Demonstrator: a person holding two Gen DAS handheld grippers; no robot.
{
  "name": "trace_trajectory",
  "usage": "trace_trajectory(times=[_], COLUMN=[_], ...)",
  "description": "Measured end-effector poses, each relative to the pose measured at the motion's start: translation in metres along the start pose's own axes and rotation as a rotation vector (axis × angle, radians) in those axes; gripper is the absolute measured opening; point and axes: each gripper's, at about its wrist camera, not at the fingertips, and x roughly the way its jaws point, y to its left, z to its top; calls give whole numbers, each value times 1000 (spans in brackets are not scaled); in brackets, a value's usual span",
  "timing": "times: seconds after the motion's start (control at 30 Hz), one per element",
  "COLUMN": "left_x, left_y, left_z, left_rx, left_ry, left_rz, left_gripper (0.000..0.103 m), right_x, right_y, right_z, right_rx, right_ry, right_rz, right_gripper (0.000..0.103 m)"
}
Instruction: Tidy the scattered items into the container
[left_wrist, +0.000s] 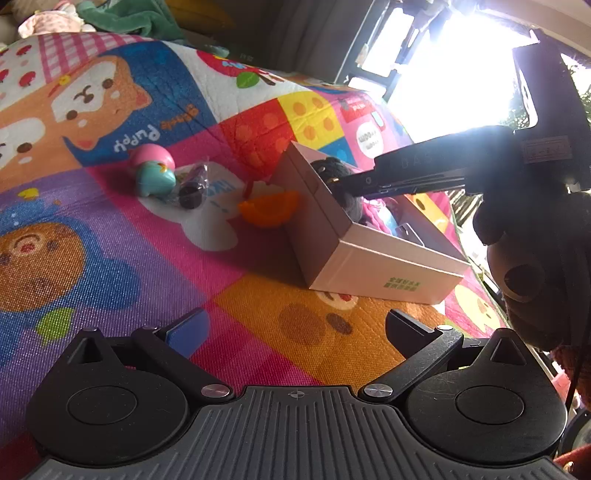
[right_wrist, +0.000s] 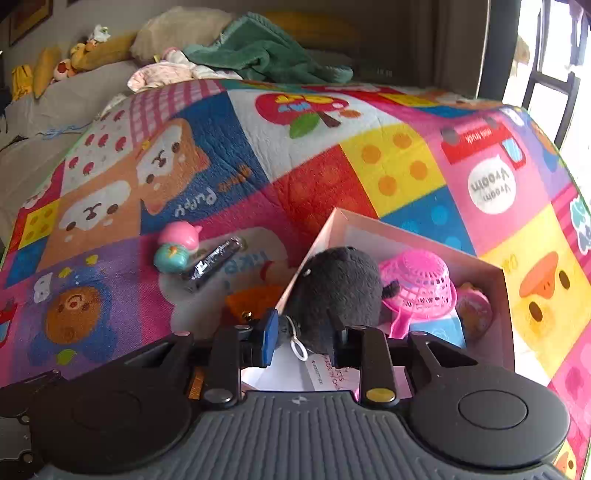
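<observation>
A: Right tongs are clamped on the black plush at the box rim; left tongs are held apart, empty.

B: Risk?

A: Plush could be dropped outside if released on the rim. Pouch, egg toy, orange piece are left on the mat. "Puppy", "Vroom Vroom" are read.

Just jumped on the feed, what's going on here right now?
The right gripper is closed on a black plush toy and holds it over the near corner of the white cardboard box. A pink plastic basket already lies in the box. The left gripper is open and holds nothing, above the play mat. On the mat beside the box lie a pink and teal toy, a small clear-wrapped packet and an orange piece.
</observation>
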Motion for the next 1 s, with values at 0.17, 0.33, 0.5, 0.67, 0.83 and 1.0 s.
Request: trace_trajectory(times=[0.17, 0.33, 0.5, 0.67, 0.83, 1.0], left_x=[1, 0, 0, 0, 0, 0], left_y=[0, 0, 0, 1, 1, 1], left_z=[0, 0, 0, 0, 0, 0], left_rx=[-1, -1, -1, -1, -1, -2], left_ry=[0, 0, 0, 1, 0, 0], left_rz=[0, 0, -1, -1, -1, -2], left_gripper=[103, 103, 103, 103, 103, 103], right_x=[22, 45, 36, -2, 6, 21], right_y=[-17, -16, -19, -32, -27, -27], right_z=[-7, -9, -7, 2, 22, 24], right_rx=[91, 89, 64, 77, 113, 154], right_ry=[79, 119, 121, 8, -34, -9], right_rz=[90, 96, 60, 80, 61, 80], right_gripper=[27, 26, 35, 48, 36, 36])
